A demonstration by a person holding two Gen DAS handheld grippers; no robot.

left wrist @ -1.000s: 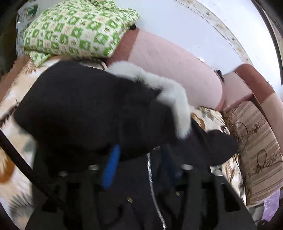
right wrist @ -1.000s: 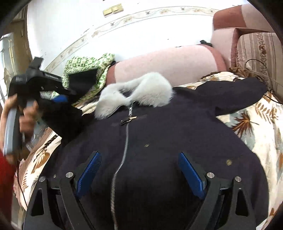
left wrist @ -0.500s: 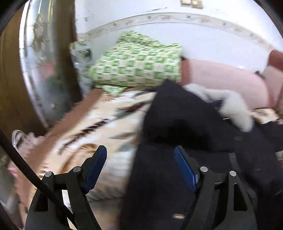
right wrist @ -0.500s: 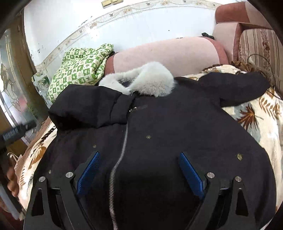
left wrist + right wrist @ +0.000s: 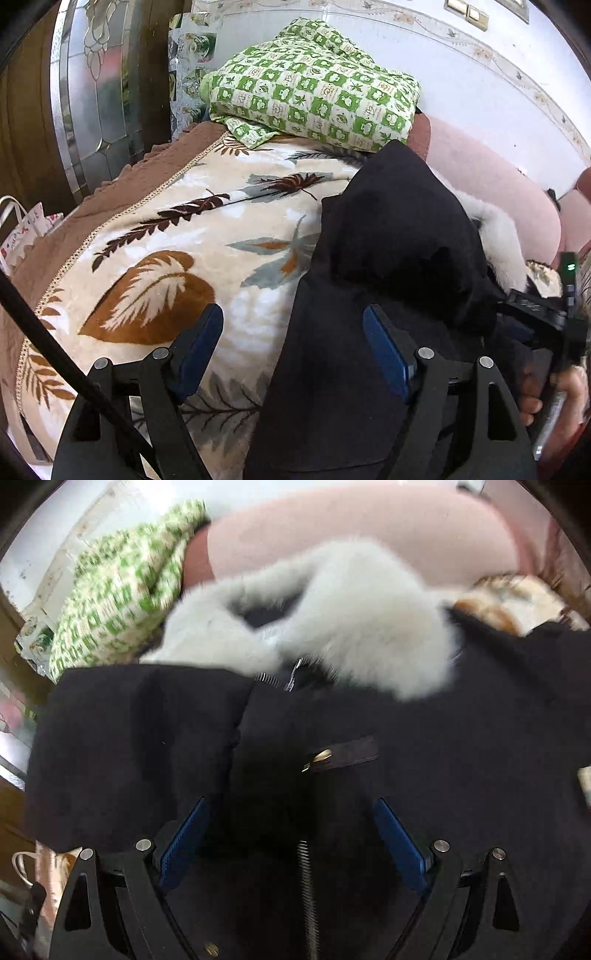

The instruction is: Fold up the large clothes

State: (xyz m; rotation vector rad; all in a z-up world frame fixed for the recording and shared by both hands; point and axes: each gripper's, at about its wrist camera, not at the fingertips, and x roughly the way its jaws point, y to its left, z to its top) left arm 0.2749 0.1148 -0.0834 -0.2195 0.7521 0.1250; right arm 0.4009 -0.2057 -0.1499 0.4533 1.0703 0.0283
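Two grippers hover over one black coat point(image 5: 399, 258), which lies spread on a leaf-patterned blanket point(image 5: 177, 258) covering a sofa. The left gripper point(image 5: 293, 349) has its jaws spread wide with nothing between the blue pads point(image 5: 384, 354); one finger sits above the blanket, the other above the coat's edge. One coat sleeve point(image 5: 402, 229) lies folded over the body of the garment, its end pointing toward the pink backrest point(image 5: 491, 181).

From the right wrist view, the right gripper point(image 5: 291, 843) is likewise wide open and grasps nothing, its fingers point(image 5: 400, 845) straddling the silver zipper point(image 5: 308, 893) that runs up the coat's front. Whether the fingertips touch the fabric cannot be told. A white fur collar point(image 5: 354, 627) curls around the neckline just beyond, blurred in this view, and a small strap with a metal snap point(image 5: 341, 755) lies across the zipper line. The folded sleeve point(image 5: 133, 746) covers the coat's chest on the left of the picture.

A green checked cloth point(image 5: 314, 92) is bundled at the far end of the sofa, against the white wall. The person's right hand point(image 5: 554, 402) shows at the right edge of the left wrist view, gripping the other tool's handle. A patterned glass door panel point(image 5: 99, 81) stands beyond the sofa's end, and a paper bag point(image 5: 22, 232) sits beside it.
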